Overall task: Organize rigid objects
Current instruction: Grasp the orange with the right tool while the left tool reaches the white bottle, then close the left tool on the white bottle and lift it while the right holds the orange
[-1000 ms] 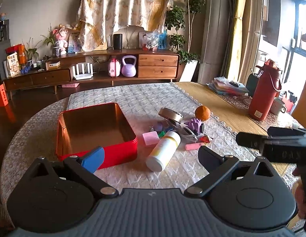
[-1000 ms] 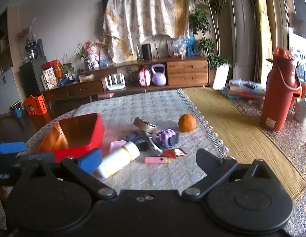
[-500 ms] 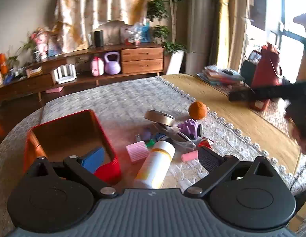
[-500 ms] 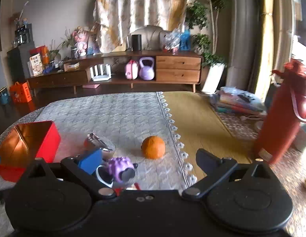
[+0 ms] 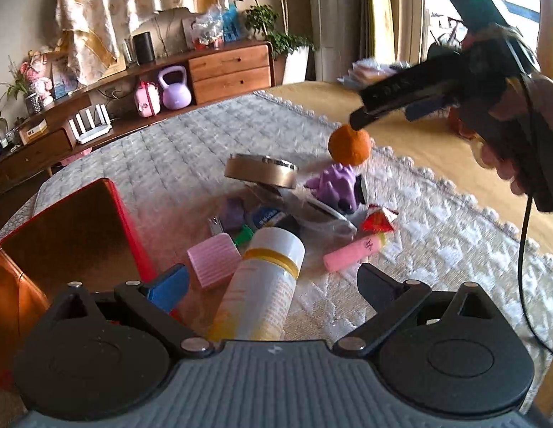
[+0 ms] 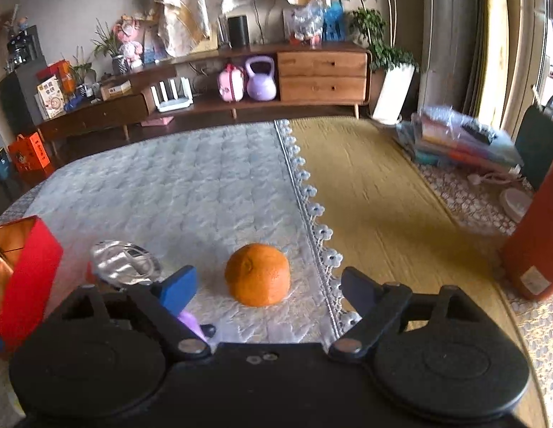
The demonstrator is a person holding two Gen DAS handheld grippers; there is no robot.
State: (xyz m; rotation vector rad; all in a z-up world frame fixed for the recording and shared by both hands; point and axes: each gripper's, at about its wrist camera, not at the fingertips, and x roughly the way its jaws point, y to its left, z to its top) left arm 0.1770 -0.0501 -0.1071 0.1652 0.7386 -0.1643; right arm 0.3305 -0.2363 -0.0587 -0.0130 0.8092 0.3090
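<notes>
A white bottle with a yellow band lies on the quilted cloth, its near end between the fingers of my open left gripper. A red tin box stands open at the left. Beyond the bottle lie a pink ribbed block, a pink tube, a purple toy and a round metal tin. An orange sits just ahead of my open right gripper, between its fingers. The right gripper also shows in the left wrist view, above the orange.
A red flask stands at the right on the yellow mat. A stack of books lies behind it. The red box also shows at the left of the right wrist view. A wooden sideboard runs along the far wall.
My right gripper has moved forward to the orange, which now sits between its open fingers. My left gripper has moved closer to the white bottle, now between its fingers.
</notes>
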